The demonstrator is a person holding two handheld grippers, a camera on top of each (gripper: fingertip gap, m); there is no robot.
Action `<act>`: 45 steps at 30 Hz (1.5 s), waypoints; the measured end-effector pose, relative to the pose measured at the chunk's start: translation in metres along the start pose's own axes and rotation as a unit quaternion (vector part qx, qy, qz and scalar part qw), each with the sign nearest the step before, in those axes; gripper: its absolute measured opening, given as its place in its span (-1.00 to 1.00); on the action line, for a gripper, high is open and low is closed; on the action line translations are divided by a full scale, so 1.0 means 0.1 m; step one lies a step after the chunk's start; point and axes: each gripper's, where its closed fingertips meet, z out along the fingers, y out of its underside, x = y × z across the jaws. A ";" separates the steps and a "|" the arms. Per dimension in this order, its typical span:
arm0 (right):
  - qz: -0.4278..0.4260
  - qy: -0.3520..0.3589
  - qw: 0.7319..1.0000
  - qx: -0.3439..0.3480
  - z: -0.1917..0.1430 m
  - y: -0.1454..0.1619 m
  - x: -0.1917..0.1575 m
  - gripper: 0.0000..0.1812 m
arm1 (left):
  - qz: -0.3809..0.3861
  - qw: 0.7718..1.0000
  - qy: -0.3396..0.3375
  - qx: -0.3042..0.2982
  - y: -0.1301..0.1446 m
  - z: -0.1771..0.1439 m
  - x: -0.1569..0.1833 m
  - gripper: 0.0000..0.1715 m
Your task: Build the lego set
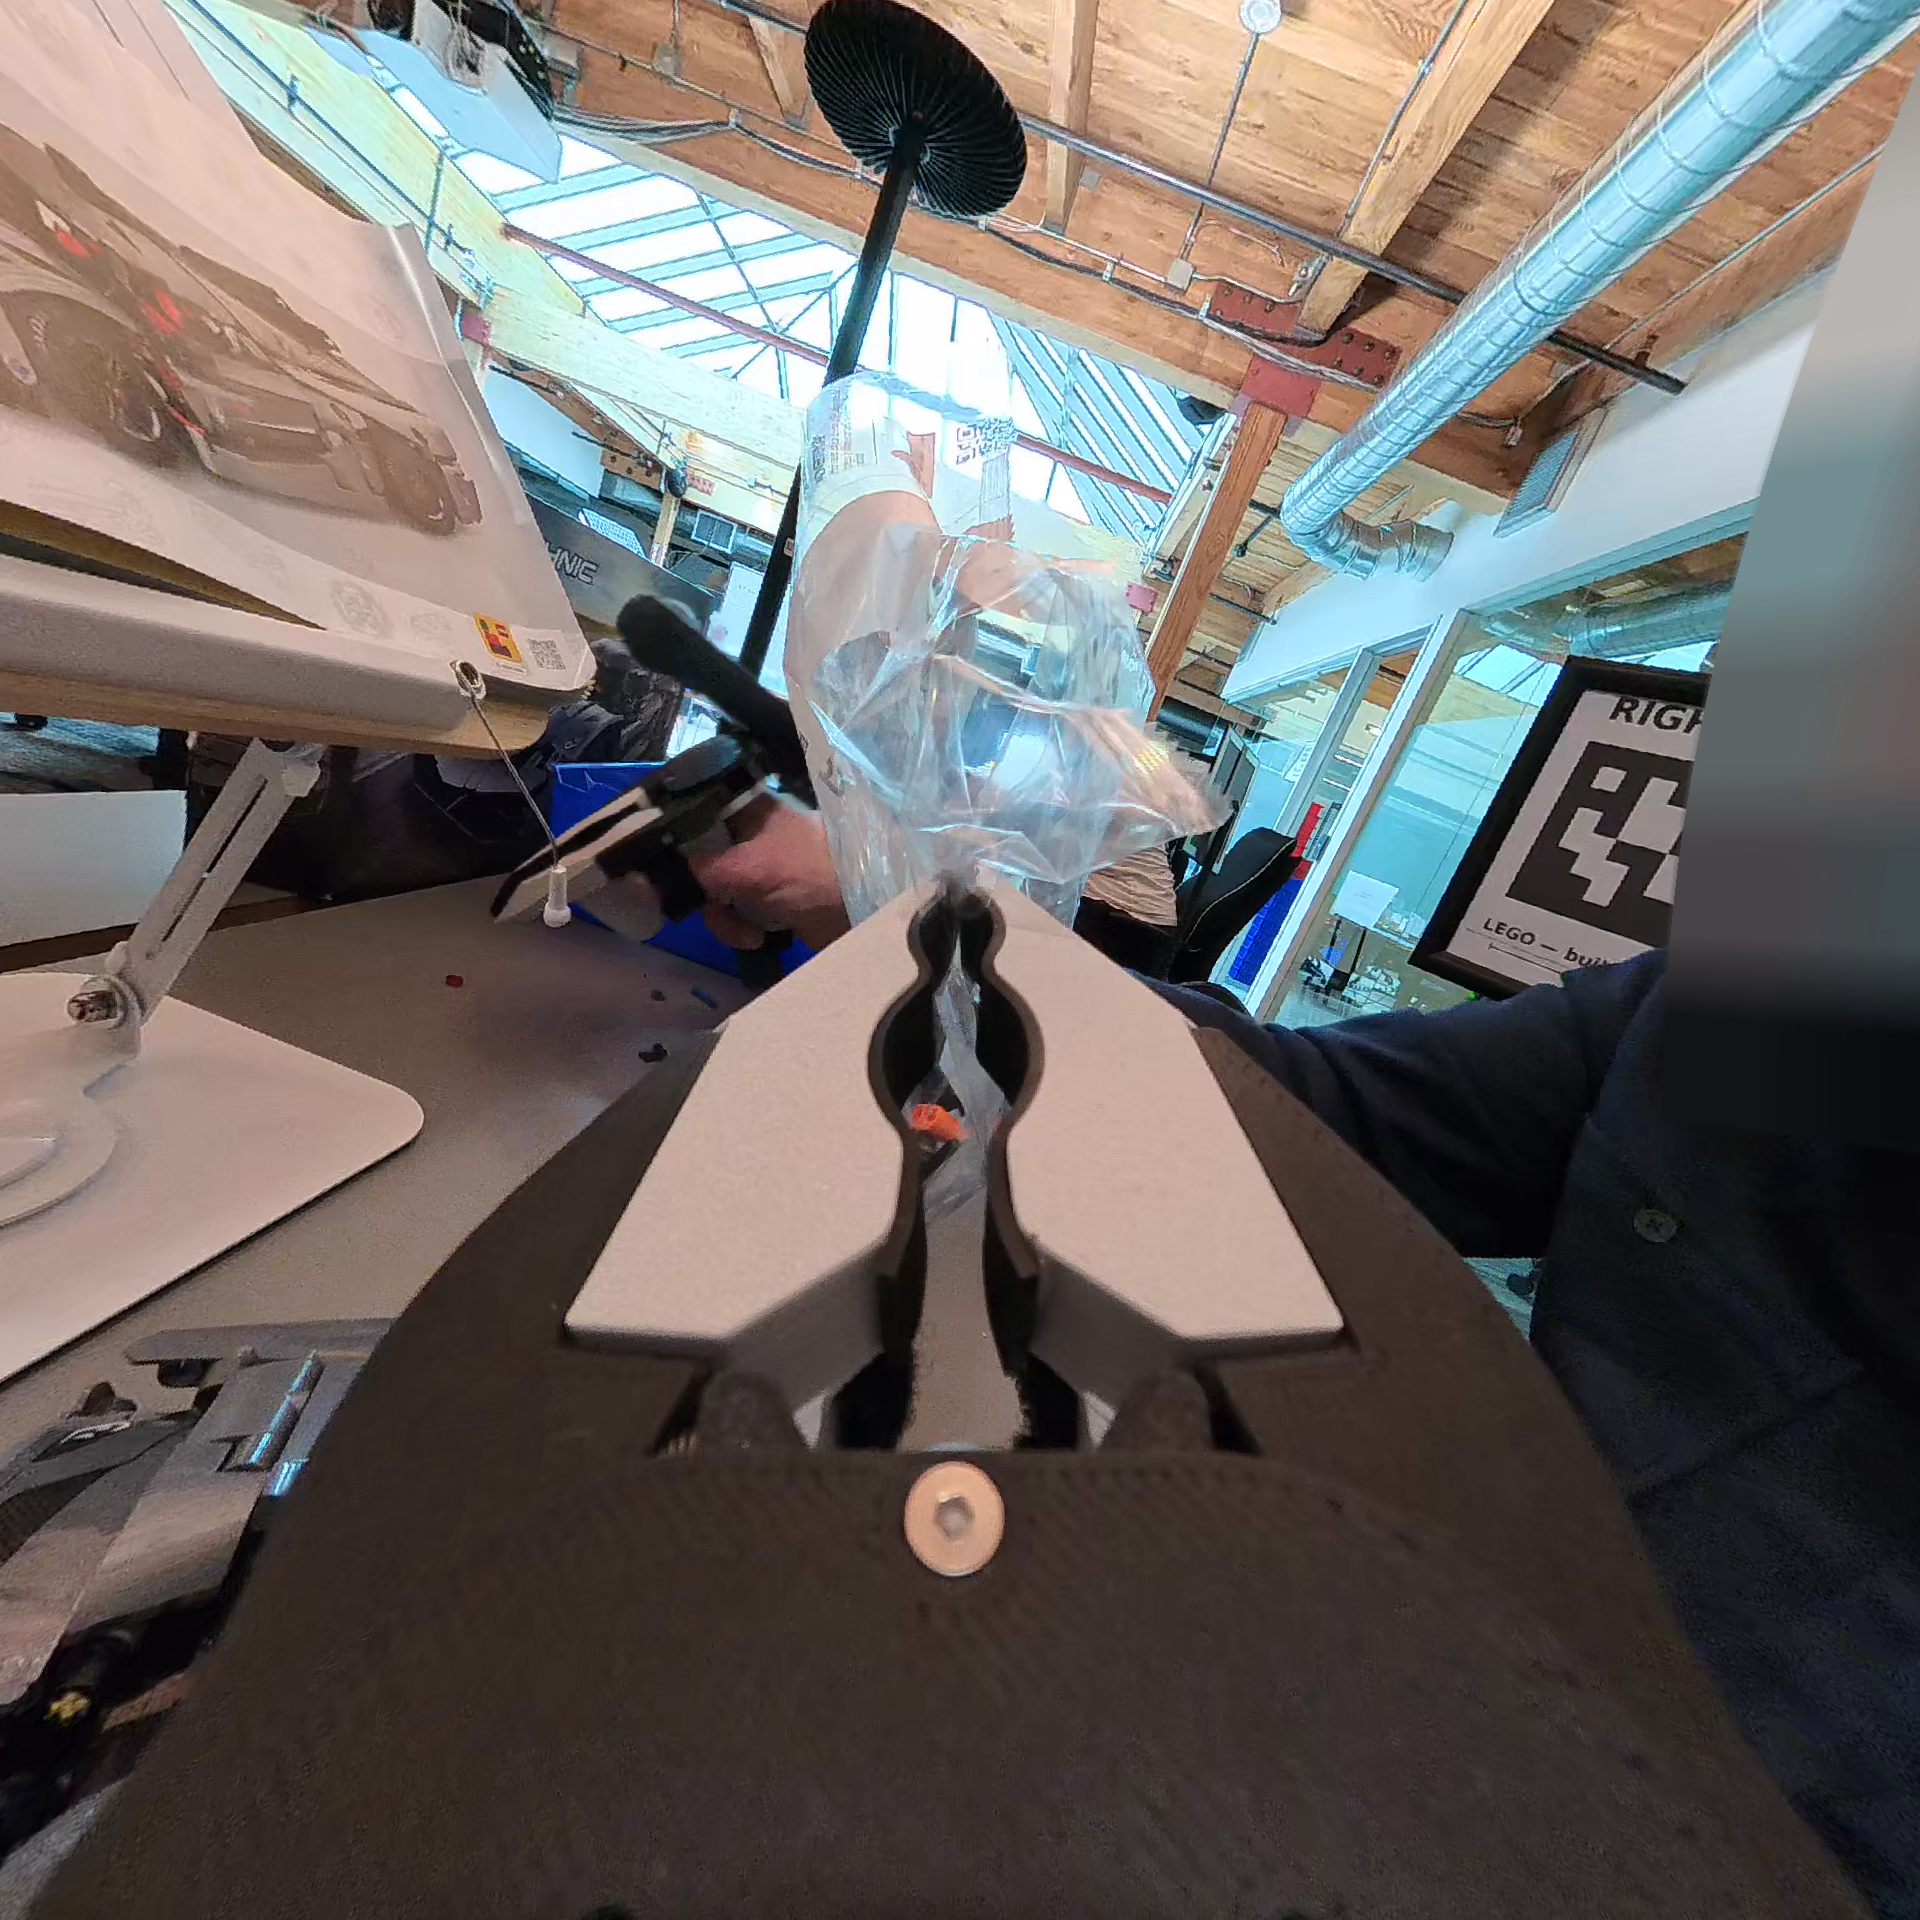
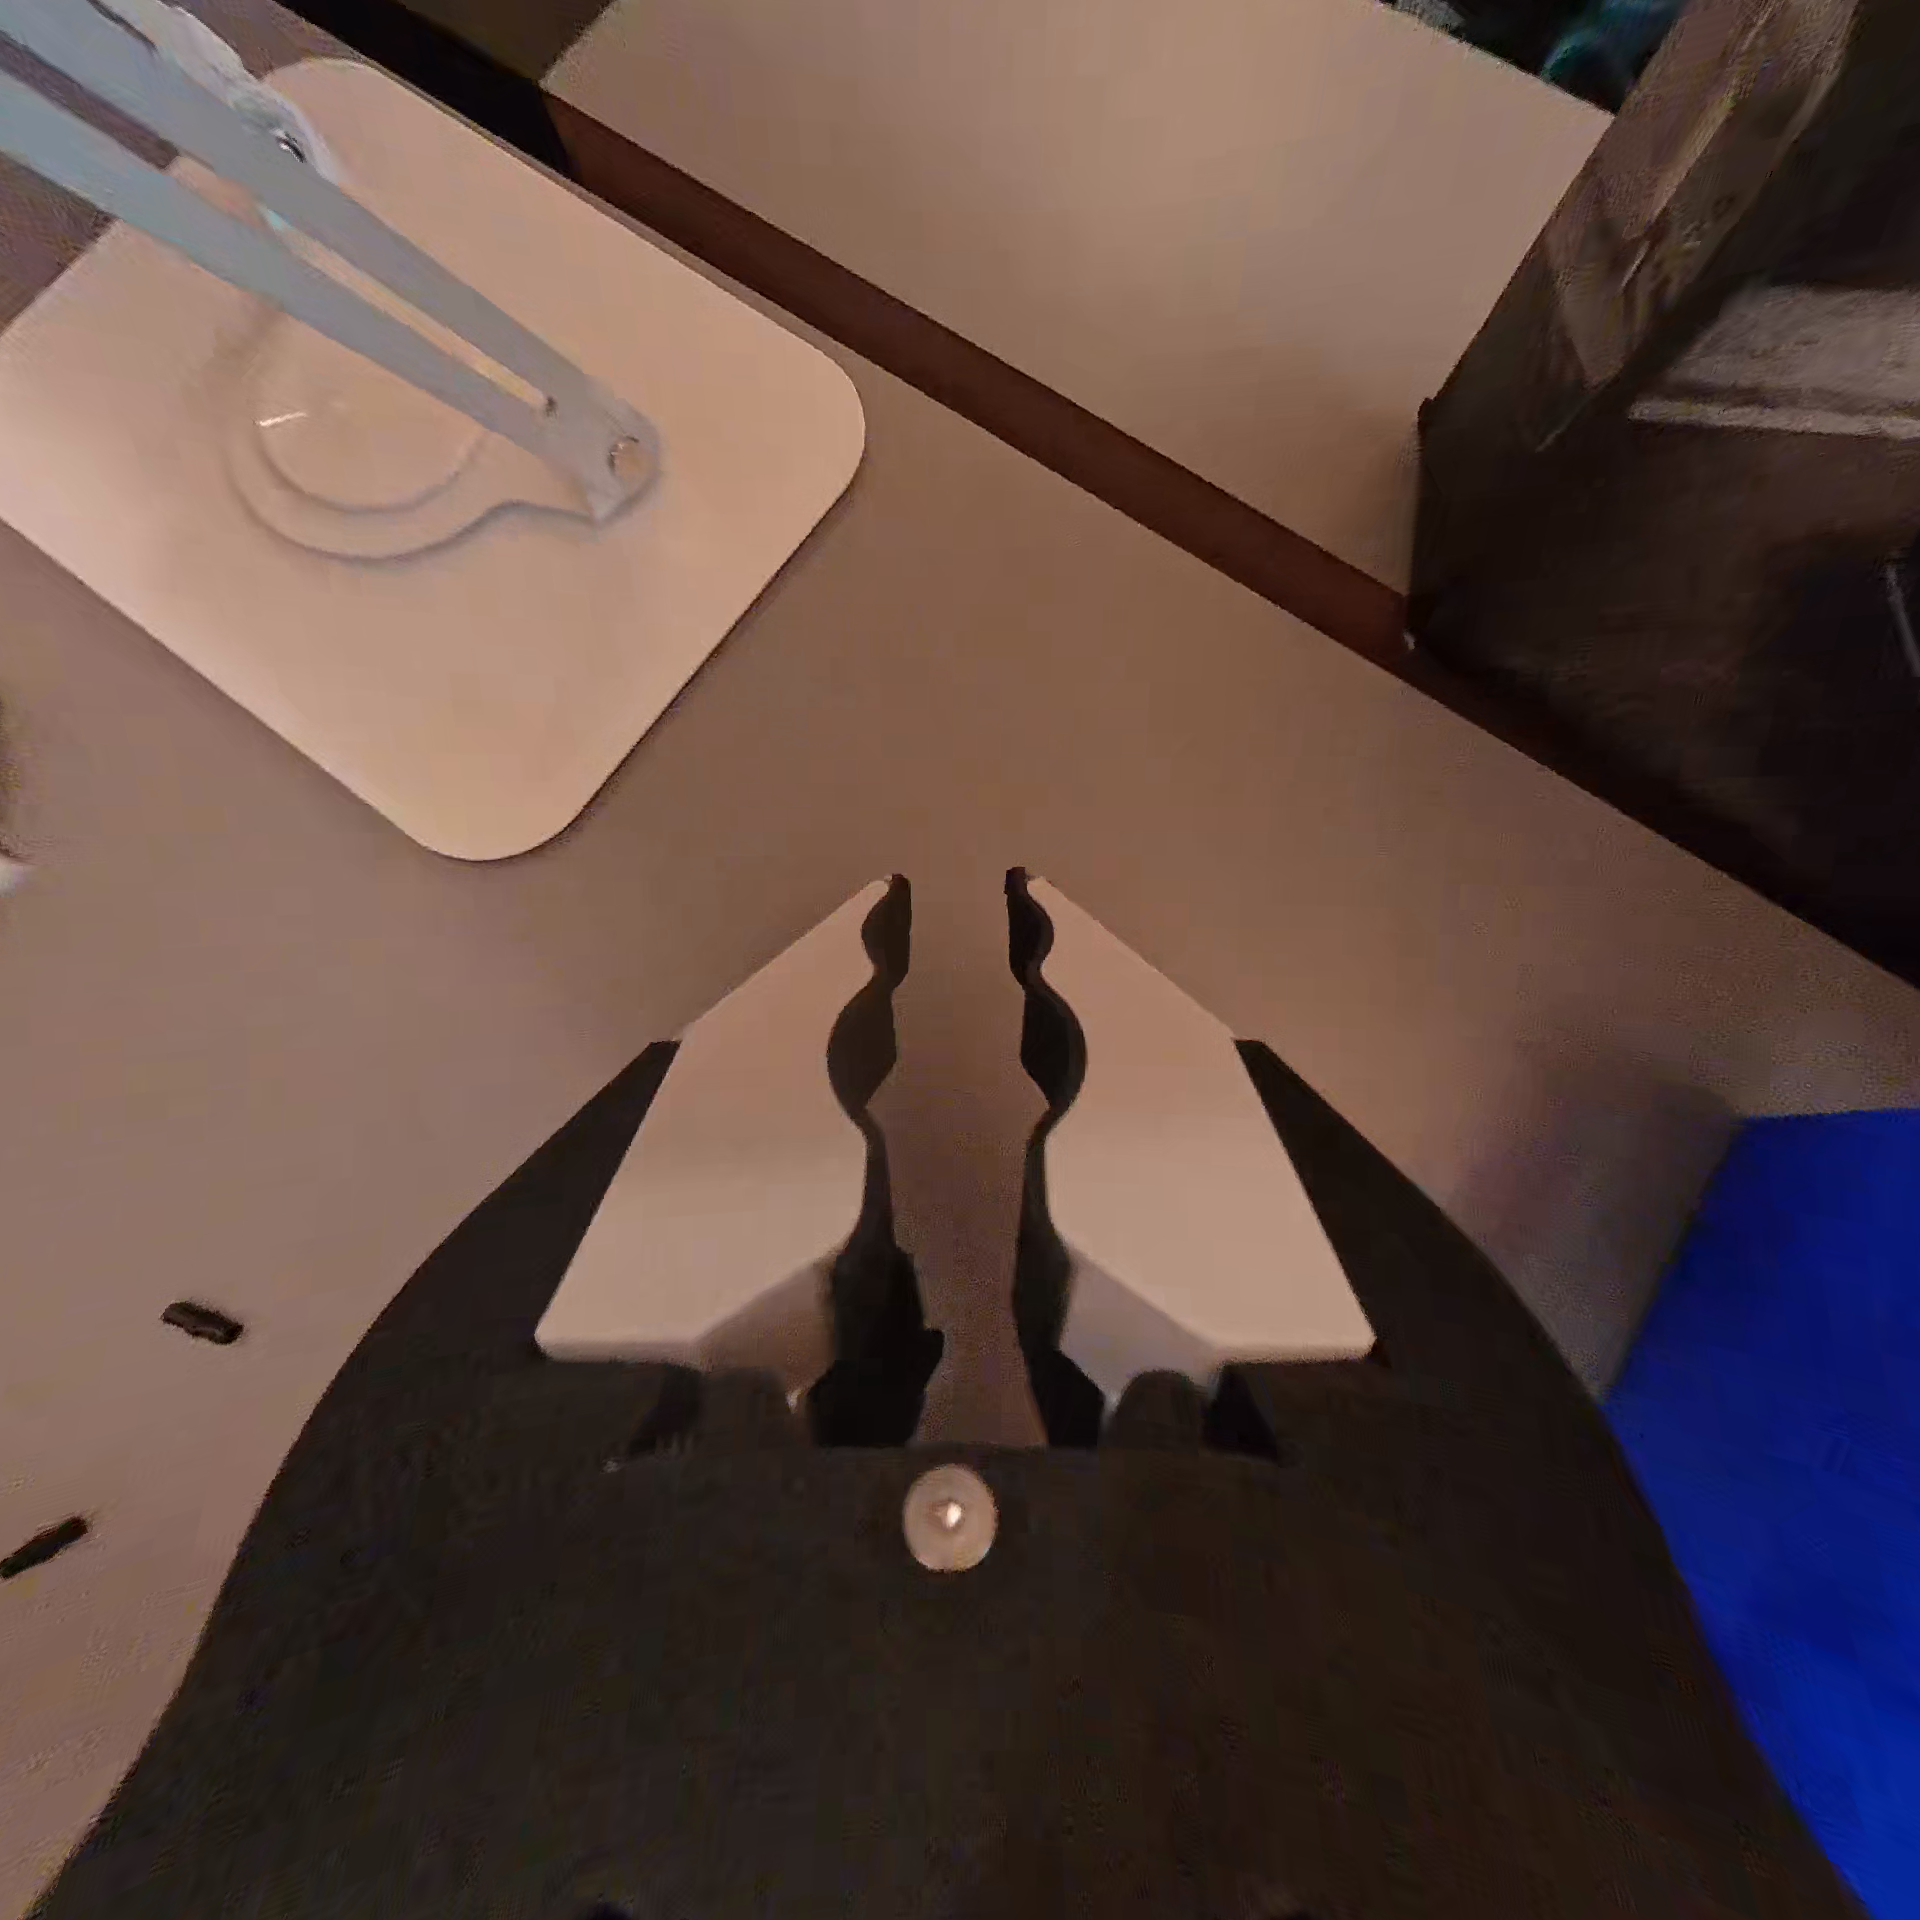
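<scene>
Left gripper [image 1: 951, 914] pinches crinkled clear plastic bag [image 1: 935, 665].

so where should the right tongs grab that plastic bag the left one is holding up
Probably the loose crumpled middle of the plastic bag, coming from the side where the right tongs already sit open. The left tongs pinch its lower neck, so the film above stands free.

Grey table [image 2: 935, 675]: white stand base [image 2: 436, 623], blue bin [image 2: 1818, 1455] (edge only), small dark pieces [image 2: 203, 1322].
</scene>
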 end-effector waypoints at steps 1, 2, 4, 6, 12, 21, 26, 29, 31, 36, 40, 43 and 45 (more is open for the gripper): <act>-0.001 0.004 1.000 -0.011 0.06 0.01 0.03 -0.80 | 0.000 1.000 0.000 0.000 0.00 0.00 0.00 -1.00; -0.005 0.011 1.000 -0.021 0.11 0.02 0.06 -0.80 | 0.000 1.000 0.001 0.000 0.00 0.00 0.00 -1.00; -0.003 0.014 0.999 -0.052 0.20 0.08 0.11 -0.84 | 0.000 1.000 0.001 -0.001 0.00 0.00 0.00 -1.00; 0.003 0.017 0.997 -0.069 0.26 0.14 0.16 -0.86 | 0.001 1.000 0.002 0.000 -0.01 0.00 0.01 -1.00; 0.014 0.009 0.997 -0.077 0.36 0.21 0.20 -0.88 | 0.004 1.000 0.007 0.001 -0.02 0.01 0.04 -1.00; 0.013 -0.019 0.998 -0.059 0.19 0.22 0.04 -0.95 | 0.003 1.000 0.007 -0.002 -0.01 0.02 0.04 -1.00; -0.016 -0.054 0.998 0.004 -0.43 -0.05 -0.31 -0.95 | 0.002 1.000 0.008 -0.006 0.01 0.04 0.04 -1.00; -0.035 -0.081 0.994 0.059 -0.93 -0.25 -0.57 -0.95 | 0.003 1.000 0.008 -0.007 0.01 0.04 0.05 -1.00; -0.048 -0.108 0.988 0.098 -1.26 -0.35 -0.78 -0.95 | 0.004 1.000 0.008 -0.006 0.01 0.04 0.05 -1.00; -0.108 -0.190 0.960 0.173 -1.89 -0.49 -1.39 -0.95 | 0.003 1.000 0.004 -0.004 0.02 0.03 0.05 -1.00; -0.162 -0.250 0.935 0.194 -2.12 -0.48 -1.89 -0.95 | 0.000 1.000 0.002 -0.013 0.06 0.05 0.03 -1.00; -0.189 -0.276 0.921 0.202 -2.16 -0.47 -2.16 -0.95 | 0.000 1.000 0.003 -0.017 0.08 0.07 0.03 -1.00; -0.203 -0.251 0.927 0.191 -2.06 -0.46 -2.21 -0.96 | 0.000 1.000 0.004 -0.019 0.09 0.08 0.03 -1.00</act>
